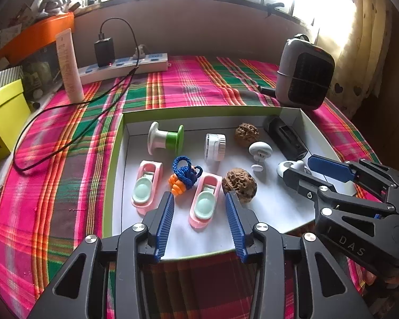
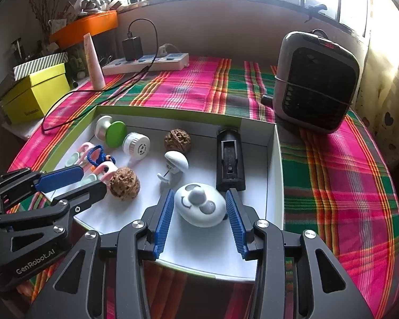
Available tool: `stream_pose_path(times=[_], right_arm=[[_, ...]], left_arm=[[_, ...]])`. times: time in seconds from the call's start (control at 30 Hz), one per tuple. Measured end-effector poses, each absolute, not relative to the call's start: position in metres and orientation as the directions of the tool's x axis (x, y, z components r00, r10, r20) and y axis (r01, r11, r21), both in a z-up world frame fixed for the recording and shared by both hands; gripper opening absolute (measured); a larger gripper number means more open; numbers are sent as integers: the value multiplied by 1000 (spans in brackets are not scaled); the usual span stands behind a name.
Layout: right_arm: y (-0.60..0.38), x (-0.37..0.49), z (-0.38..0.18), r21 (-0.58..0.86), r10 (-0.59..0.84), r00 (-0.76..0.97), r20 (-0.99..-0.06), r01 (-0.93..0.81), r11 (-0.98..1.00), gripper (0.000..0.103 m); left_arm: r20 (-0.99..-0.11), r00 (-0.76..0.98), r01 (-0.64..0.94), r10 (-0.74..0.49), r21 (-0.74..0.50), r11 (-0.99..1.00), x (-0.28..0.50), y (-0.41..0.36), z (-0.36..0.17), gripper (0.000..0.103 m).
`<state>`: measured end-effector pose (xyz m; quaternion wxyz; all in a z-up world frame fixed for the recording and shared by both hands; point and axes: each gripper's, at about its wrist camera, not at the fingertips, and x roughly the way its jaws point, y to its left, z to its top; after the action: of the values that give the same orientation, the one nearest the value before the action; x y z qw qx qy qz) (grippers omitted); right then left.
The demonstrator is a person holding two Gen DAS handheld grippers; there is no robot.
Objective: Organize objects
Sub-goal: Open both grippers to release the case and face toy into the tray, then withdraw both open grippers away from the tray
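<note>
A shallow white tray with a green rim (image 1: 119,143) lies on the plaid cloth and holds the small objects. My left gripper (image 1: 199,195) is open over its near edge. A pink and mint toy (image 1: 204,203) lies between the pads, with a gap on each side. A twin pink toy (image 1: 146,186), a blue and orange cord knot (image 1: 185,174) and a walnut (image 1: 239,184) lie close by. My right gripper (image 2: 199,192) is open around a white egg-shaped piece with a smiling face (image 2: 199,208). That piece rests on the tray floor, the pads close beside it.
Also in the tray: a white and green spool (image 1: 166,138), a white cap (image 1: 214,146), a second walnut (image 2: 177,138), a white mushroom hook (image 2: 175,160), a black case (image 2: 230,159). A heater (image 2: 315,79) stands back right; a power strip (image 1: 125,67) and yellow box (image 2: 34,93) at left.
</note>
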<state>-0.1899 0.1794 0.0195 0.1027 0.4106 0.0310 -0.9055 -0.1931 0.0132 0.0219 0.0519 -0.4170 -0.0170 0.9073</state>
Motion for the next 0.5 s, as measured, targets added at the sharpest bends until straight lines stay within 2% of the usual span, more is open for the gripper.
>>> stream_pose_path(times=[0.5], right_arm=[[180,-156,33,45,-165,-678,-716,192,-980,43]], left_arm=[[-714,-696,-59,78,-51,-997,-158,15,39,39]])
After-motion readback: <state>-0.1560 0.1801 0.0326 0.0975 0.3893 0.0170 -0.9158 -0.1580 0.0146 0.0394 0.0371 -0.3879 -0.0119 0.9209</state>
